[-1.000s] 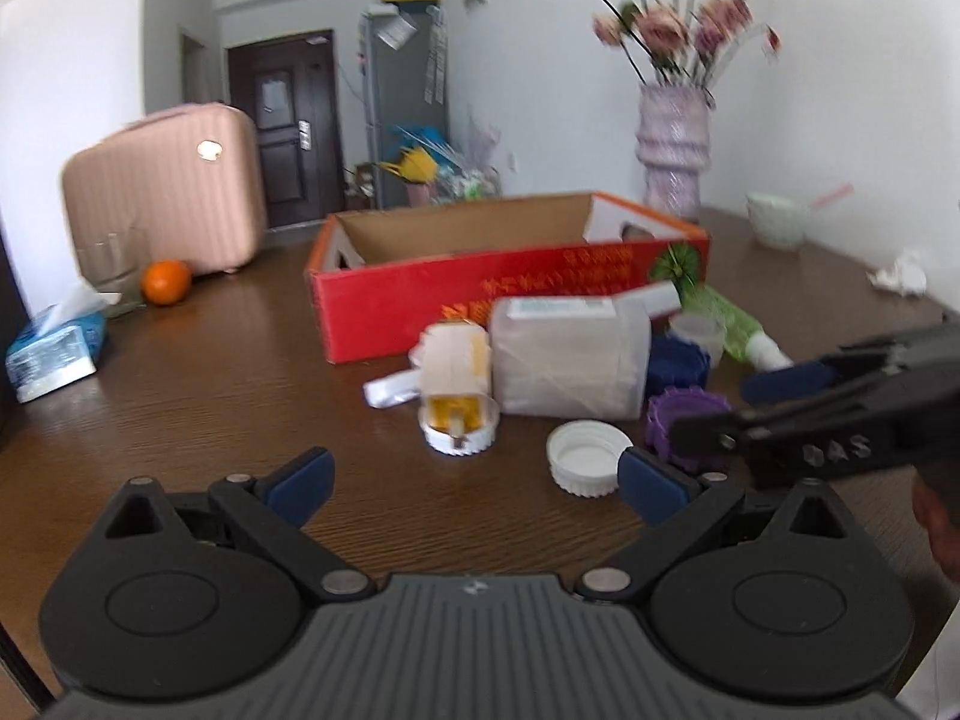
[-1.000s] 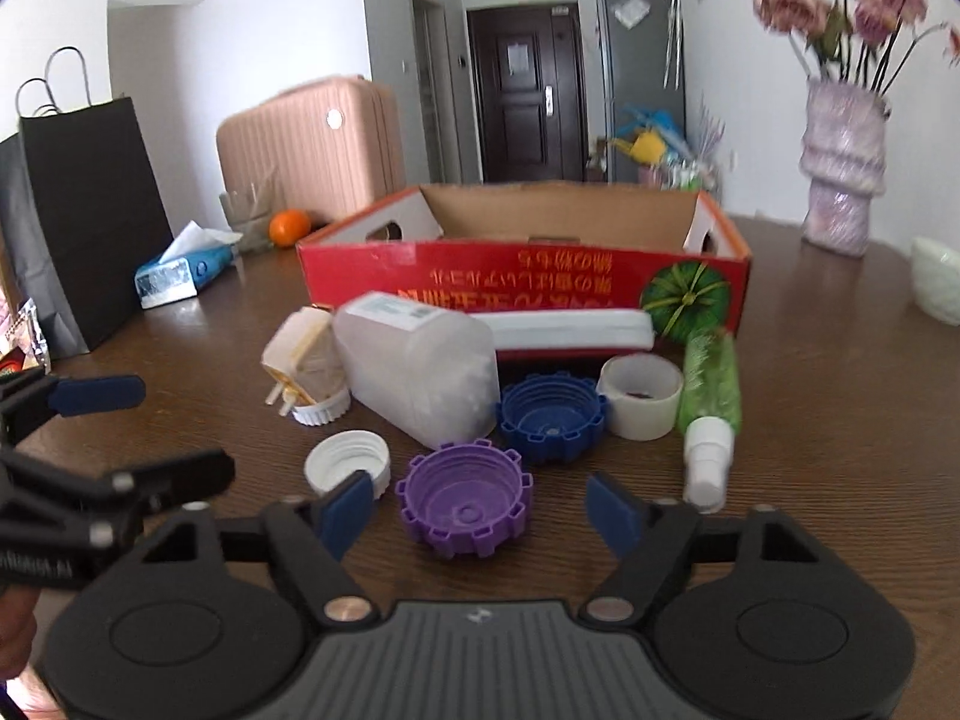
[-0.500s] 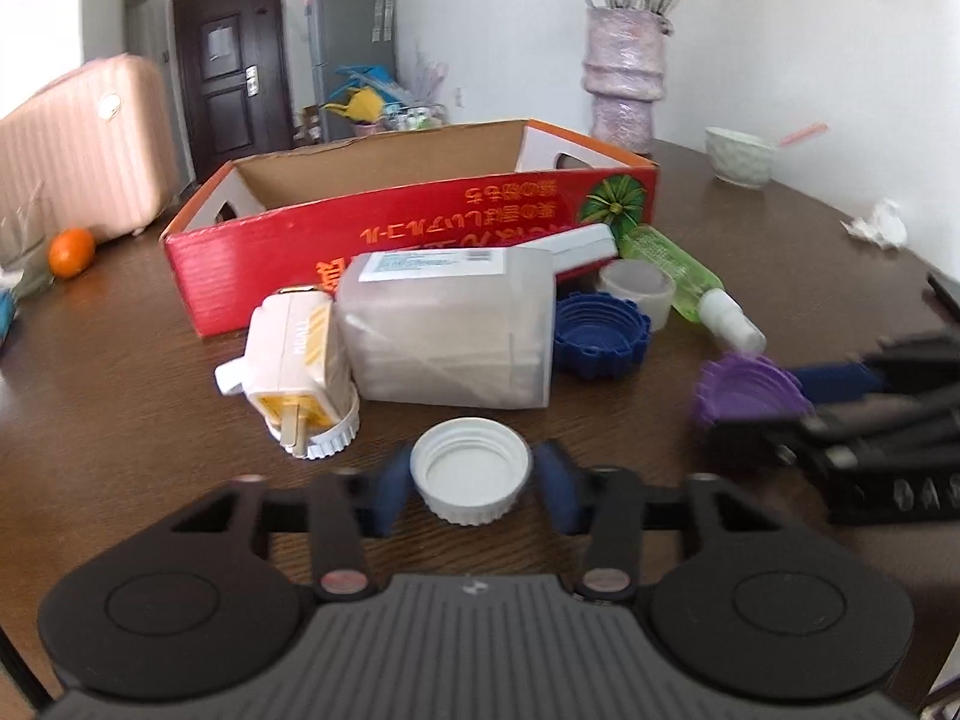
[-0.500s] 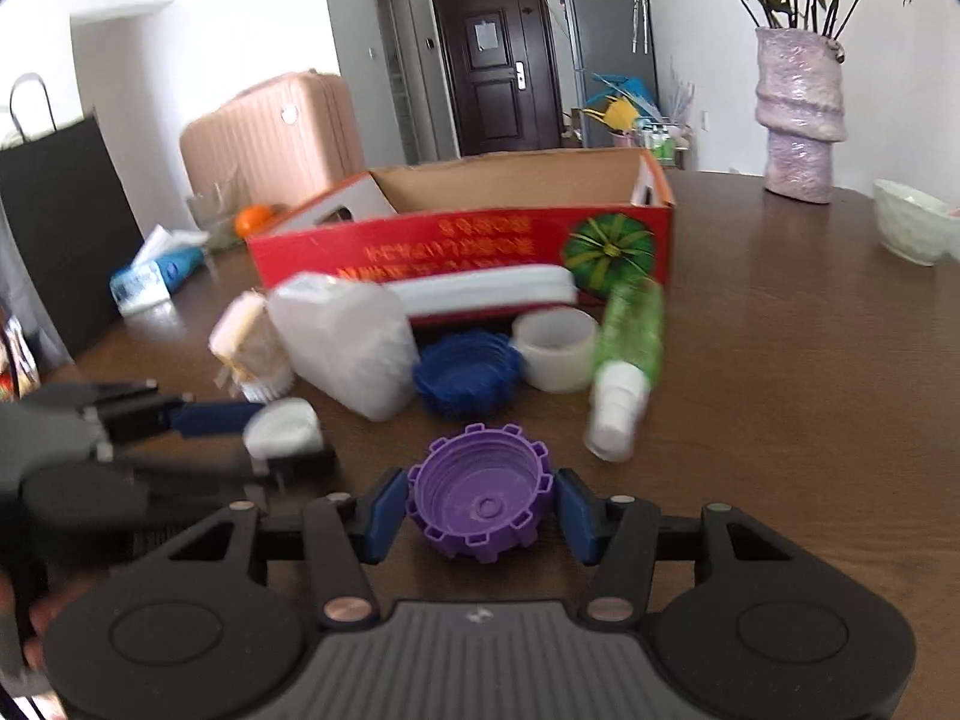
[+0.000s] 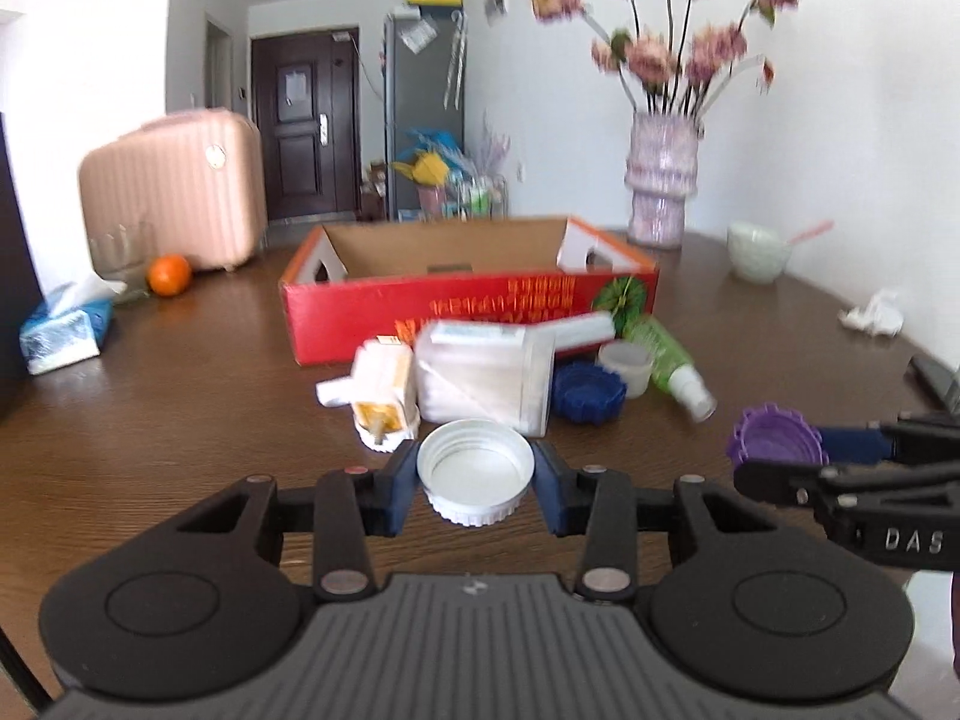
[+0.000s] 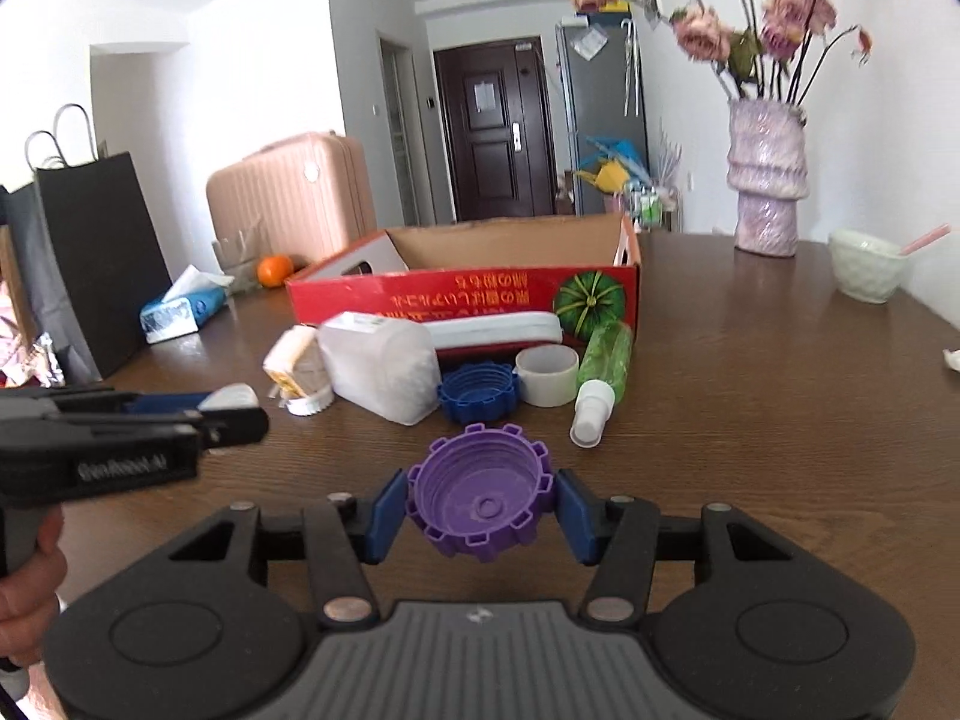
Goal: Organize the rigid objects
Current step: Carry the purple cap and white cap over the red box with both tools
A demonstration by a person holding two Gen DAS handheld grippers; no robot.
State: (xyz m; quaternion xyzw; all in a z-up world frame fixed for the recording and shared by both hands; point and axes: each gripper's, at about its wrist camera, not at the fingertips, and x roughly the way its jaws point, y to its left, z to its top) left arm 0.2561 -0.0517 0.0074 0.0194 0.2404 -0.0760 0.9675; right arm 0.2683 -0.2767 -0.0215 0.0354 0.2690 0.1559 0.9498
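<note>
Both caps have left the tabletop since the earlier frames: a second ago they lay on the wood with each hand-held gripper spread wide around them, and the pads then closed in. Now the left hand-held gripper (image 5: pixel 475 480) clamps the round white ribbed plastic cap (image 5: pixel 475 469) between its blue pads, open side up, raised just above the dark wooden tabletop (image 5: pixel 180 396). The right hand-held gripper (image 6: pixel 480 507) pinches the purple notched plastic cap (image 6: pixel 480 495) the same way, its hollow side facing the camera, also clear of the wood.

In the left wrist view the purple cap (image 5: pixel 774 438) shows at the right, held in the other tool's fingers; in the right wrist view the white cap (image 6: pixel 231 399) shows at the left.

Beyond both caps lies the rest of the pile: a translucent white rectangular plastic container (image 5: pixel 486 372) on its side, a white-and-yellow plug adapter (image 5: pixel 381 387) to its left, a blue notched cap (image 6: pixel 477 390), a white plastic ring (image 6: pixel 546 373) and a green spray bottle (image 6: pixel 603 369) to its right. Farther still stands the open red cardboard box (image 5: pixel 468 306).
</note>
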